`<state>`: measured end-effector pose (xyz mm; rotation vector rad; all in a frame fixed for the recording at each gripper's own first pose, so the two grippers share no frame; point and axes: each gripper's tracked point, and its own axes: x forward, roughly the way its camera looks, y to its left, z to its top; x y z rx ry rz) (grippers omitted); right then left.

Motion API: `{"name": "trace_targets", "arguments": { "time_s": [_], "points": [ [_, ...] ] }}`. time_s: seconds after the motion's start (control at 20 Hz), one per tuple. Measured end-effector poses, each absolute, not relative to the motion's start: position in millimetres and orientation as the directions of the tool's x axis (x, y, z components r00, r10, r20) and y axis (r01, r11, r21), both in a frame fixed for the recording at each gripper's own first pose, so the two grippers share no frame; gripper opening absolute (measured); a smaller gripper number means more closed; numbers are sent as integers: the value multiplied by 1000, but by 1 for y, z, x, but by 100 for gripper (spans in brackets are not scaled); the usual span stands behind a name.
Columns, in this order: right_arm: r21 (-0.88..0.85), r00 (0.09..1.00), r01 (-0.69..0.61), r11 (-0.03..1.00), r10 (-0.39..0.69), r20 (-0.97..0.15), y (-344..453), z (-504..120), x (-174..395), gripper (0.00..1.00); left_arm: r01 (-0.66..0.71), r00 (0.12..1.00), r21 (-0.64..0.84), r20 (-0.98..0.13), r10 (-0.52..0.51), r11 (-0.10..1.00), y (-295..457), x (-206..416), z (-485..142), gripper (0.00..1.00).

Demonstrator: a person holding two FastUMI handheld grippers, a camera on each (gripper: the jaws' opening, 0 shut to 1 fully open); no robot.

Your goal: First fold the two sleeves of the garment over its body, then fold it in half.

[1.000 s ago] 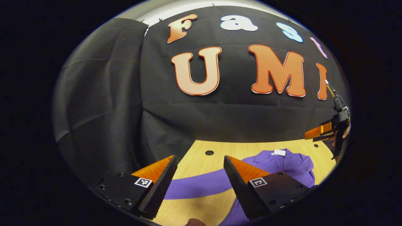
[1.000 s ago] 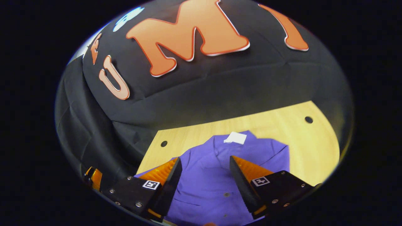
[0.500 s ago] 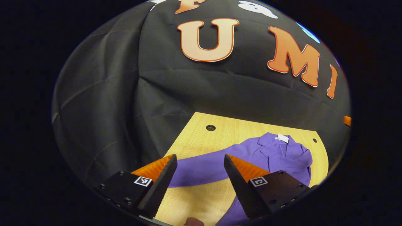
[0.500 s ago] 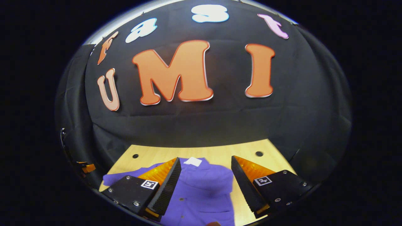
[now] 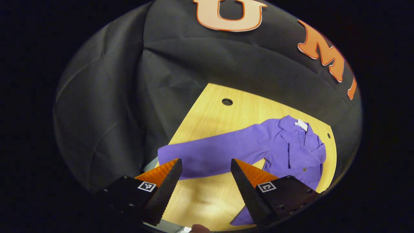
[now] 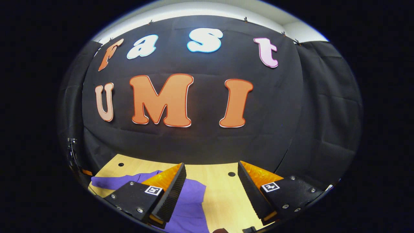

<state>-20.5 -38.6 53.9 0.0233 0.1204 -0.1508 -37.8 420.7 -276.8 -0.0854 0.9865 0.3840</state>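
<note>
- 2 views have shifted within 1 second: the left gripper (image 5: 204, 181) has tipped down toward the table (image 5: 213, 116), bringing the garment's (image 5: 291, 152) outstretched sleeve (image 5: 213, 157) fully into sight just ahead of its fingers, while the right gripper (image 6: 210, 184) has lifted back.
- That suggests 1 sleeve fold is about to begin.
- Both grippers stand wide apart, gripping nothing; the shirt body lies ahead-left of the right one.
</note>
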Motion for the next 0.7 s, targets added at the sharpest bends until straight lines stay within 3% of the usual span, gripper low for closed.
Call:
{"name": "trace_targets", "arguments": {
  "time_s": [0.4, 0.7],
  "points": [
    [-19, 983, 169, 985, -170, -69, -52, 101, -54, 95, -438, 263, 124, -929, 259, 891, 492, -67, -332, 98],
    [-52, 981, 192, 980, -194, -31, -54, 138, -70, 95, -475, 148, 123, -965, 217, 871, 517, -76, -384, 98]
  ]
}}
